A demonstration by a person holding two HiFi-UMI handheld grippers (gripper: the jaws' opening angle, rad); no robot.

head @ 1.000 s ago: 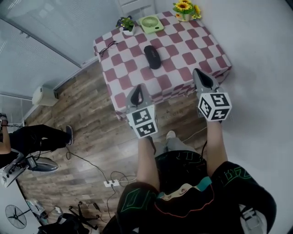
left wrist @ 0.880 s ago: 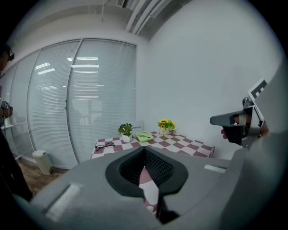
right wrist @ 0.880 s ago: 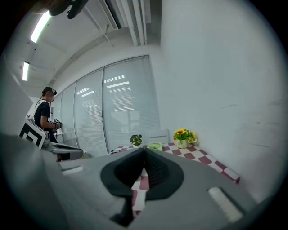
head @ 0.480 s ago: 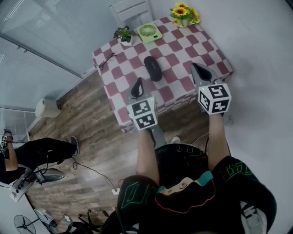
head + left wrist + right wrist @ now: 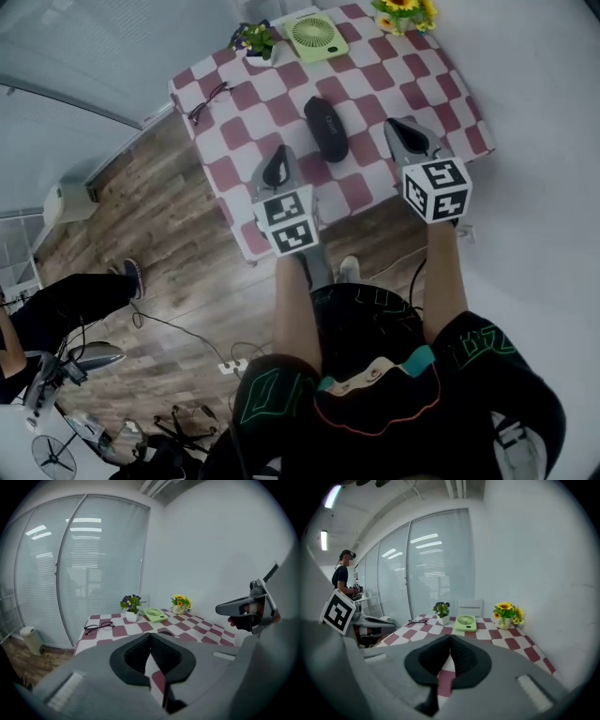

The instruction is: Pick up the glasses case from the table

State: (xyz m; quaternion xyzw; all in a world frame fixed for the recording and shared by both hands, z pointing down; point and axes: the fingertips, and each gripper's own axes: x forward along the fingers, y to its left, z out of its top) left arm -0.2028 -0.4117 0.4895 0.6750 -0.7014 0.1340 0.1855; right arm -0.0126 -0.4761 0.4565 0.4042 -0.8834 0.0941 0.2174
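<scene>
The black glasses case [image 5: 326, 128] lies closed on the red-and-white checked table [image 5: 258, 94], near its middle. My left gripper [image 5: 278, 169] hovers over the table's near edge, left of the case and short of it. My right gripper [image 5: 403, 133] hangs to the case's right, about level with it. Neither touches it. In the left gripper view the pads meet at the tip of the left gripper [image 5: 150, 637], shut on nothing. The right gripper [image 5: 450, 639] is shut and empty too.
A pair of eyeglasses [image 5: 208, 101] rests at the table's left side. At the back stand a green fan [image 5: 314, 37], a pot of purple flowers [image 5: 255, 42] and sunflowers [image 5: 403, 11]. A seated person [image 5: 56, 309] is at the left; cables [image 5: 234, 367] cross the wood floor.
Both grippers have moved forward from in front of the table to over its near part, now flanking the case. Their jaws have stayed shut.
</scene>
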